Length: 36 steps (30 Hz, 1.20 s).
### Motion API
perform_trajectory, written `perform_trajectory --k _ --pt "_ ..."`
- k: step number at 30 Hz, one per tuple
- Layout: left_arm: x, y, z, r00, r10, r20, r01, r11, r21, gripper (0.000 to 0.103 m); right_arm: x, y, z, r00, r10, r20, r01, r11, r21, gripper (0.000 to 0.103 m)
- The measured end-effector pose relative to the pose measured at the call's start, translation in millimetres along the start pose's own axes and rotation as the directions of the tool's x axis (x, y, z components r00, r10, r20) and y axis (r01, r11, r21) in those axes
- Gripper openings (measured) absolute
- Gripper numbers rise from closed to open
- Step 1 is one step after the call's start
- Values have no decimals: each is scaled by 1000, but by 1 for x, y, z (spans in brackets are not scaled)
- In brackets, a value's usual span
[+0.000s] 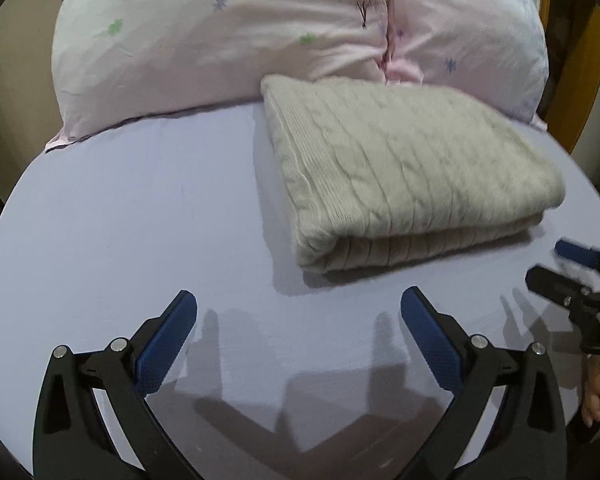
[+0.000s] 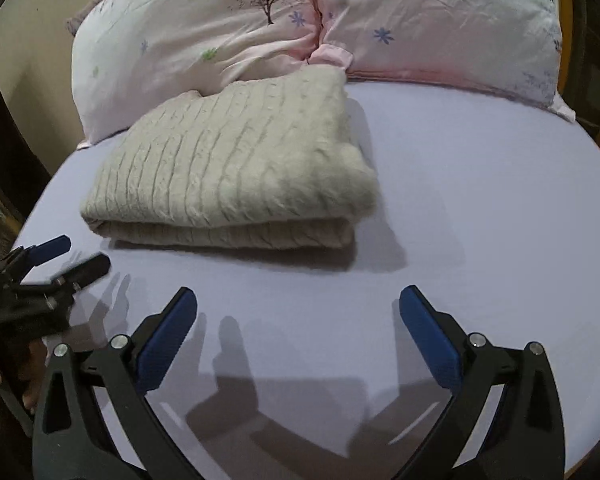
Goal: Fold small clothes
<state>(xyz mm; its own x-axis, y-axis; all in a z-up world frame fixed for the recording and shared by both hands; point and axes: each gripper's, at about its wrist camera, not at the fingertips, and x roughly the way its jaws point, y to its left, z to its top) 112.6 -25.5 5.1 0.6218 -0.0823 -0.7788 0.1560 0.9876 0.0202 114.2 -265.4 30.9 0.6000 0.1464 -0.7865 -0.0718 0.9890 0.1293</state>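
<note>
A cream cable-knit sweater (image 1: 400,168) lies folded in a thick rectangle on the lavender bed sheet (image 1: 132,220), its far edge against the pillows. It also shows in the right wrist view (image 2: 236,168). My left gripper (image 1: 299,304) is open and empty above the sheet, short of the sweater's near fold. My right gripper (image 2: 298,304) is open and empty, also short of the sweater. Each gripper shows in the other's view, the right one (image 1: 556,264) at the right edge and the left one (image 2: 84,256) at the left edge.
Two pink floral pillows (image 1: 220,40) (image 2: 440,28) stand along the head of the bed behind the sweater. A wooden headboard (image 1: 588,80) shows at the far right. The bed's edge curves round on both sides.
</note>
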Motion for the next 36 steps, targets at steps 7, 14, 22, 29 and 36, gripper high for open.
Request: perform_trajectory --k 7,14,22,29,36 --pt "12 2 -4 999 16 -50 -16 1000 -6 102 15 12 0 997 -63 -44 61 997 -52 101" --pt "12 2 -7 999 14 -47 -14 1000 -5 102 17 17 -2 993 -104 -59 99 991 -88 101" --pt "13 2 -6 999 13 -48 -13 1000 -2 102 16 17 -3 993 -103 -59 98 991 -89 101" --pt "13 2 -6 999 13 -48 -14 1000 -3 102 16 17 -3 993 -103 -59 98 991 -89 101" --pt "13 2 -6 999 14 -48 -14 1000 -3 102 16 17 -3 993 -103 -59 98 991 -88 101"
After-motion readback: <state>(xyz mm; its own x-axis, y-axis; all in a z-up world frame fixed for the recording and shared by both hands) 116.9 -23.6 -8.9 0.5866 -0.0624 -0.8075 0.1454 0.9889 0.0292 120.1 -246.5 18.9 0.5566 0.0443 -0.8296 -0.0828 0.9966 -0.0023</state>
